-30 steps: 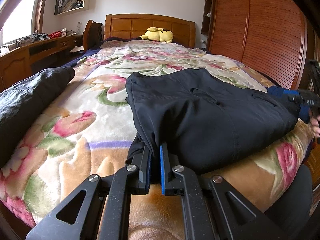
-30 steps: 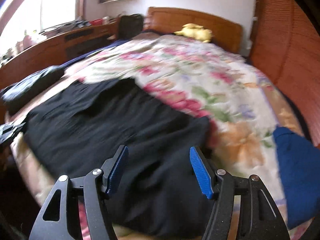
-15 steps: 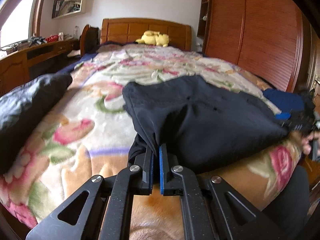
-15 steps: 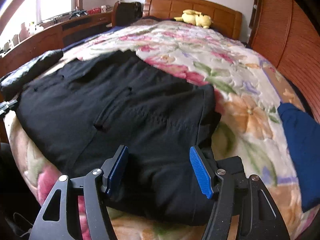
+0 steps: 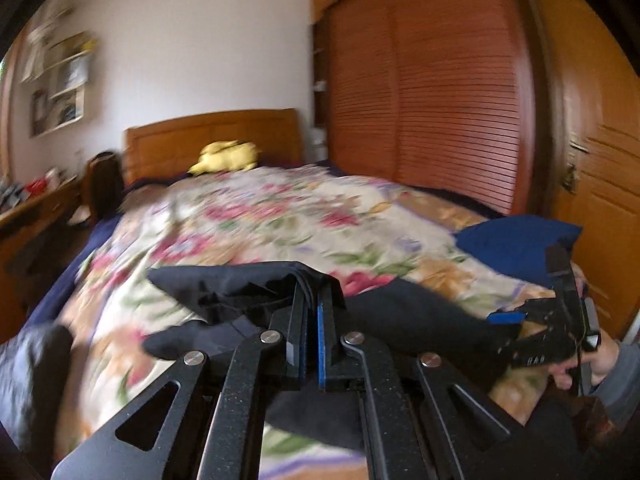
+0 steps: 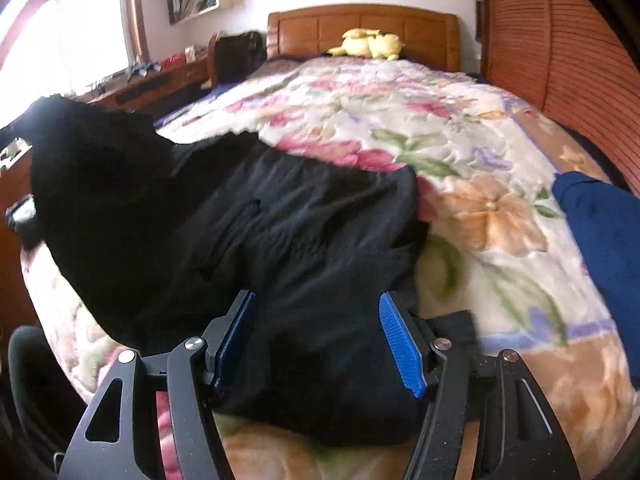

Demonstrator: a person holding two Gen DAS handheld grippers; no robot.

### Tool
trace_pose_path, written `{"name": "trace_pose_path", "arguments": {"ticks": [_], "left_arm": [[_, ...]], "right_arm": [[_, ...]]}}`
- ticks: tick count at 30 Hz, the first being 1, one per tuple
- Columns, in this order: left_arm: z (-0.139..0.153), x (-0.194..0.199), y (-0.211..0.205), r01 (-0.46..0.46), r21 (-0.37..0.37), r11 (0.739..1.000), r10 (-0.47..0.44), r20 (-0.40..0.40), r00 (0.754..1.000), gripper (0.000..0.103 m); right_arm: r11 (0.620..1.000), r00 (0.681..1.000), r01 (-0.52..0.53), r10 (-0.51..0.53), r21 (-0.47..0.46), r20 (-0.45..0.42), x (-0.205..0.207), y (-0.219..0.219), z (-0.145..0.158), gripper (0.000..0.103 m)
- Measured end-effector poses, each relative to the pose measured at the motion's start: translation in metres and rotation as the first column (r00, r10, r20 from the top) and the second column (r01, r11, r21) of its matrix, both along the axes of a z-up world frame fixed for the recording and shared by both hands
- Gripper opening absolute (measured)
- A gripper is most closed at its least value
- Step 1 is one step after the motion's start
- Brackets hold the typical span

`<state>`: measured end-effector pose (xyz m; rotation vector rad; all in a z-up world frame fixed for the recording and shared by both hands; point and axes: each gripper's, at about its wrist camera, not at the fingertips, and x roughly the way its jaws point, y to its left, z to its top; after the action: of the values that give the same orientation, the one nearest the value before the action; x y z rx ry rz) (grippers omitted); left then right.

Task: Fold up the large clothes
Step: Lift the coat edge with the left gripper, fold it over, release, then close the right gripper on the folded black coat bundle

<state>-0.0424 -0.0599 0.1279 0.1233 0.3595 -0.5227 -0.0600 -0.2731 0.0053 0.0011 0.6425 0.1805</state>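
Black garment (image 6: pixel 248 236) lay spread over the near end of the bed's floral blanket (image 6: pixel 460 148), filling the lower left and middle of the right wrist view. One edge pinched and lifted at the middle of the left wrist view (image 5: pixel 256 284), bunched into folds above the blanket. Left gripper (image 5: pixel 311 320) clamped on that edge, fingers (image 5: pixel 325 344) pressed nearly together with only black cloth between them. Right gripper (image 6: pixel 316 340) held low over the garment's near edge, fingers (image 6: pixel 400 344) standing well apart, blue pads showing; cloth lay between and under them, though whether the pads touched it could not be told. Same right gripper seen at the right edge of the left wrist view (image 5: pixel 552 332), with a hand (image 5: pixel 592 360) in a grey sleeve behind it. Blue cloth (image 6: pixel 600 248) lay at the right side of the blanket, apart from the garment. Yellow plush toy (image 6: pixel 368 46) rested against the wooden headboard (image 6: pixel 360 20) at the upper middle. Slatted wooden wardrobe doors (image 5: pixel 432 108) stood at the right of the left wrist view. Left wrist view blurred throughout.
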Motion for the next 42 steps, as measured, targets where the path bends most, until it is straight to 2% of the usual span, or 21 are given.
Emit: {"name": "trace_pose_path", "arguments": {"ticks": [5, 10, 14, 17, 19, 20, 21, 23, 25, 26, 29, 34, 38, 42], "left_arm": [[0.019, 0.011, -0.079, 0.119, 0.045, 0.992, -0.119, 0.001, 0.993, 0.003], [0.02, 0.006, -0.15, 0.248, 0.079, 0.966, -0.245, -0.046, 0.969, 0.003], [0.007, 0.003, -0.186, 0.295, 0.111, 0.949, -0.282, -0.118, 0.952, 0.003], [-0.002, -0.002, -0.196, 0.313, 0.139, 0.94, -0.29, -0.164, 0.943, 0.011], [0.0, -0.008, -0.191, 0.334, 0.116, 0.935, -0.314, -0.164, 0.935, 0.021], [0.002, -0.008, -0.186, 0.333, 0.104, 0.937, -0.315, -0.158, 0.936, 0.032], [0.005, -0.011, -0.182, 0.321, 0.094, 0.942, -0.306, -0.145, 0.941, 0.04], [0.01, -0.013, -0.17, 0.295, 0.077, 0.952, -0.285, -0.124, 0.95, 0.047], [0.013, -0.015, -0.153, 0.272, 0.058, 0.96, -0.265, -0.112, 0.958, 0.067], [0.012, -0.013, -0.146, 0.259, 0.056, 0.964, -0.252, -0.105, 0.962, 0.07], [0.005, -0.009, -0.12, 0.2, 0.059, 0.978, -0.195, -0.091, 0.977, 0.074], [-0.02, 0.002, -0.077, 0.112, 0.053, 0.992, -0.105, -0.122, 0.987, 0.079], [-0.042, 0.01, -0.052, 0.056, 0.049, 0.997, -0.048, -0.158, 0.986, 0.08], [-0.06, 0.014, -0.032, 0.008, 0.038, 0.999, -0.001, -0.178, 0.984, 0.081]], "right_arm": [[0.998, 0.996, 0.062, -0.061, -0.006, 0.058, -0.034, -0.031, 0.019, 0.066], [0.993, 0.99, 0.12, -0.119, -0.001, 0.073, -0.061, -0.058, 0.024, 0.066], [0.99, 0.988, 0.141, -0.14, -0.002, 0.069, -0.073, -0.064, 0.021, 0.066], [0.99, 0.988, 0.143, -0.143, -0.002, 0.066, -0.077, -0.065, 0.021, 0.066], [0.989, 0.987, 0.148, -0.147, -0.006, 0.07, -0.077, -0.066, 0.022, 0.066], [0.989, 0.986, 0.149, -0.148, -0.004, 0.071, -0.075, -0.068, 0.024, 0.066], [0.989, 0.986, 0.149, -0.148, -0.001, 0.075, -0.074, -0.069, 0.025, 0.066], [0.989, 0.985, 0.151, -0.15, 0.002, 0.086, -0.075, -0.067, 0.029, 0.066], [0.989, 0.984, 0.149, -0.148, 0.004, 0.103, -0.073, -0.065, 0.033, 0.066], [0.989, 0.982, 0.149, -0.149, 0.004, 0.113, -0.073, -0.063, 0.035, 0.066], [0.987, 0.974, 0.159, -0.158, 0.003, 0.16, -0.07, -0.059, 0.044, 0.066], [0.991, 0.973, 0.133, -0.134, 0.018, 0.187, -0.055, -0.052, 0.053, 0.066], [0.993, 0.977, 0.115, -0.112, -0.007, 0.179, -0.028, -0.041, 0.057, 0.066], [0.993, 0.987, 0.101, -0.093, -0.053, 0.132, 0.003, -0.03, 0.051, 0.066]]}}
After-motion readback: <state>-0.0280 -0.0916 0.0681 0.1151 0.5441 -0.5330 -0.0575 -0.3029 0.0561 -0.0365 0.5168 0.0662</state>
